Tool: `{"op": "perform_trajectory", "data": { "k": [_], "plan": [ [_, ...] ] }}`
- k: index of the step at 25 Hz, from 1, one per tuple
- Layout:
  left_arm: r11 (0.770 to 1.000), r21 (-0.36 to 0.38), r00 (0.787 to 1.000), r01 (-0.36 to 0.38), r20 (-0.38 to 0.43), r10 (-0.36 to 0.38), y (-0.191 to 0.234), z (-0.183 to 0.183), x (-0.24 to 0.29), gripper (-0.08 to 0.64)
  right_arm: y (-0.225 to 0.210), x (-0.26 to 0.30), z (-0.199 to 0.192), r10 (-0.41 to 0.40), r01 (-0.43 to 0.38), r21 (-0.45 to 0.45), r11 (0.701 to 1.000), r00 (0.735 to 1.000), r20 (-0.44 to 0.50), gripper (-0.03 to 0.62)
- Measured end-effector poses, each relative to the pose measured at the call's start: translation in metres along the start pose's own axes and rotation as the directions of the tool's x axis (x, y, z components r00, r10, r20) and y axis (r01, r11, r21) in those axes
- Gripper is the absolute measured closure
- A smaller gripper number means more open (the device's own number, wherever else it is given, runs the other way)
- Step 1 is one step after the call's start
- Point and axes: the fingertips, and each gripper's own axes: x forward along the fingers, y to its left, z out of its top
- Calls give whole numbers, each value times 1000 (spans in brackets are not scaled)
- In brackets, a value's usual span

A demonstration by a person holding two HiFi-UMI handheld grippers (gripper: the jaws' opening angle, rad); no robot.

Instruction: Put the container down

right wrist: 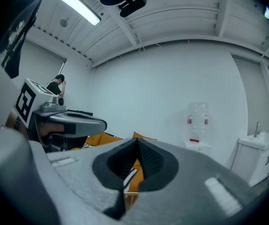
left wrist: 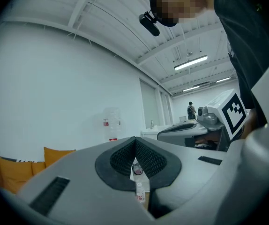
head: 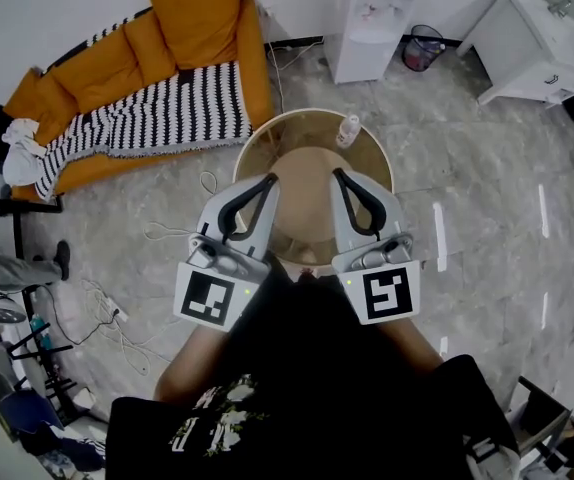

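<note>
Container [head: 348, 130], a small clear bottle: upright on the far side of the round table [head: 255, 138], close to the rim, free of both grippers.

Pale marble-patterned floor [head: 467, 188]: open to the right of the table and beyond it.

Orange sofa [head: 97, 93]: along the wall at upper left, with loose cushions and a black-and-white striped blanket [head: 167, 118] over the seat. Its near corner comes close to the table's left rim and narrows that side.

White cabinet [head: 537, 48]: upper right, well apart from the table.

Water dispenser [head: 372, 18]: against the far wall, straight past the container, with a strip of floor between.

Round table: bare apart from the container; near edge hidden under the grippers and the person's dark shirt [head: 317, 368].

Black stand and clutter [head: 7, 338]: lower left, well apart from the table.

Left gripper [head: 269, 181] and right gripper [head: 337, 175]: side by side over the near half of the table, pointing away from the person, with a gap between them. Jaws pressed together on each, pads meeting, nothing held. Container just beyond the right gripper's tip in the head view, seen through the slit below the left gripper's closed pads in the left gripper view.

Loose cables [head: 117, 308]: strewn on the floor left of the table, trailing toward the sofa.

Waste basket [head: 423, 46]: between dispenser and cabinet.
</note>
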Motion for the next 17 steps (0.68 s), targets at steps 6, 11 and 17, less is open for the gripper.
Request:
{"op": "perform_trajectory", "data": {
  "k": [6, 11, 17],
  "plan": [
    [1000, 13, 1000, 5, 1, -5, -2, -3, 0, 555, 3, -1, -8, 5, -5, 10, 1000, 1000, -11, 597],
    [1000, 24, 1000, -3, -22, 4, 4, -8, 0, 555, 5, 4, -10, 4, -4, -10, 1000, 1000, -11, 597],
    [999, 38, 999, 7, -36, -6, 5, -11, 4, 555, 9, 6, -16, 21, -21, 4, 1000, 999, -26, 597]
  ]
}}
